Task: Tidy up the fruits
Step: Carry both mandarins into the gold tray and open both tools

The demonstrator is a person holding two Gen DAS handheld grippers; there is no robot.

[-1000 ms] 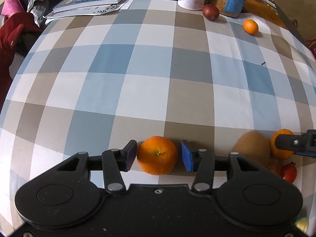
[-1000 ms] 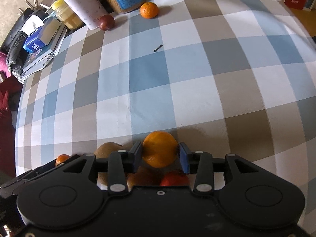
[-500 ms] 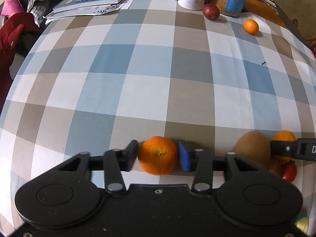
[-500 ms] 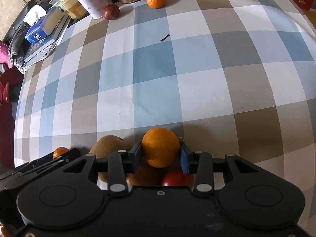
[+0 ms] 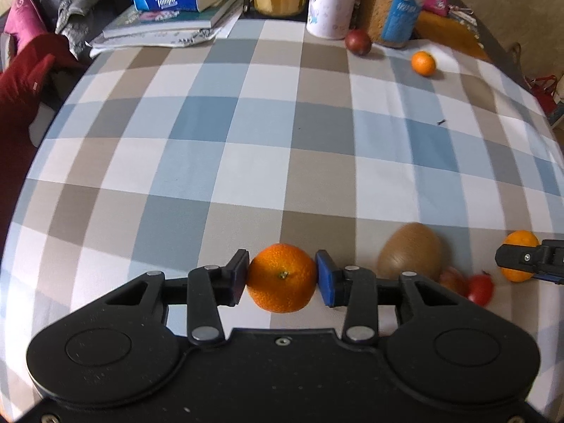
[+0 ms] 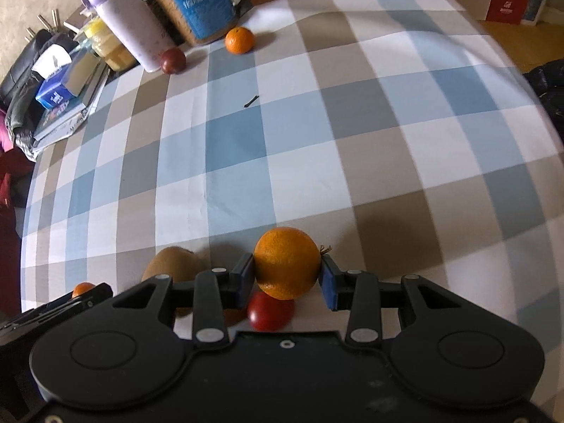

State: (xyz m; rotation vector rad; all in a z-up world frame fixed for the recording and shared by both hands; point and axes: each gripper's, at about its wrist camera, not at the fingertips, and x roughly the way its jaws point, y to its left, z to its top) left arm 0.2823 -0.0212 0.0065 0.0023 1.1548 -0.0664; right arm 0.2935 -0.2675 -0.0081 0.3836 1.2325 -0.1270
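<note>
The left gripper [image 5: 281, 276] is pinching a mandarin [image 5: 281, 277], its jaws pressing the fruit's two sides at the lower centre of the left wrist view. The right gripper [image 6: 286, 275] is likewise pinching an orange [image 6: 286, 262] at the lower centre of its own view. Both fruits are round and smooth-skinned, so the main risk is judged to be one rolling out of its hold: each pad is meeting a curved side, and any twist of the wrist could let the fruit squirt forward onto the desk [image 5: 246, 162]. The right one looks the more exposed, since it is sitting high between the pads with much of its bulk above them.

A second hazard lies below the right gripper. A red tomato [image 6: 270, 311] is lying directly under the orange, with a kiwi [image 6: 172, 264] just to the left, so lowering the orange there could knock the cluster apart or bruise the soft tomato. The two grippers are also working near each other, the left one's tip showing at the lower left edge of the right view, so a collision is possible.

Both grippers are being held low and roughly level, pointing across the checked cloth. At the upper part of both views, a small tangerine [image 5: 423, 63] and a dark red fruit [image 5: 358, 42] are waiting beside a white tumbler [image 5: 329, 3].
</note>
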